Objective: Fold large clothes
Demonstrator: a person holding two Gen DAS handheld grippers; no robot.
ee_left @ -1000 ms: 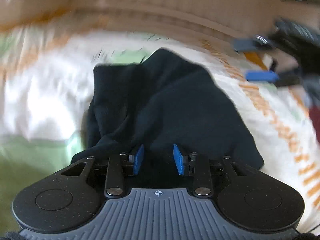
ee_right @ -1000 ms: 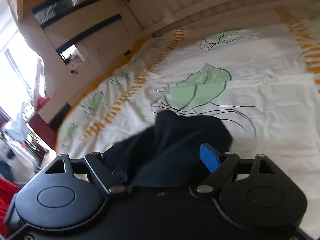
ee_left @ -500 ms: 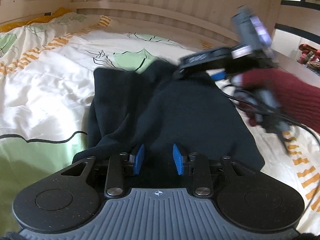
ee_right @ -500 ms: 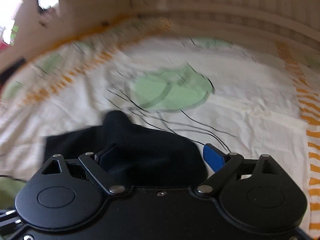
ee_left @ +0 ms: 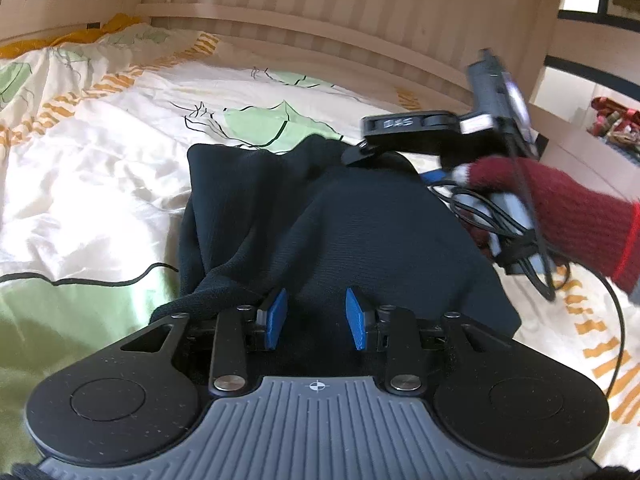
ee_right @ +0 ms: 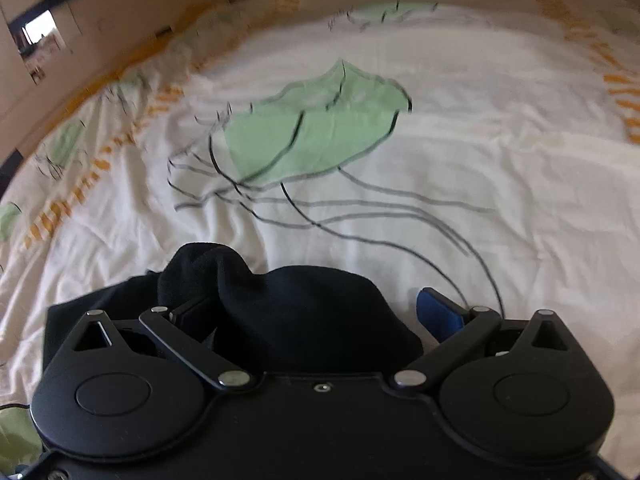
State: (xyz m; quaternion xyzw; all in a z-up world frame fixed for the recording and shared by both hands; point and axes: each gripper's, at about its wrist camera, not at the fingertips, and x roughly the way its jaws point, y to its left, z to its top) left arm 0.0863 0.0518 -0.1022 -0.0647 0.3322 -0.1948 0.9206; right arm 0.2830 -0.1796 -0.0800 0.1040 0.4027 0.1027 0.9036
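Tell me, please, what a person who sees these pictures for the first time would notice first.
The eye goes first to the black garment, a dark crumpled heap in the middle of the pale bedspread printed with green jellyfish. Next comes the right gripper at the garment's far edge, held by a hand in a dark red glove. The left gripper stands open at the near edge, its blue fingers apart over the cloth.

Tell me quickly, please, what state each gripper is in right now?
Left gripper: open, pads apart over the black garment, gripping nothing.
Right gripper: open wide, garment bunched between its fingers, not clamped.
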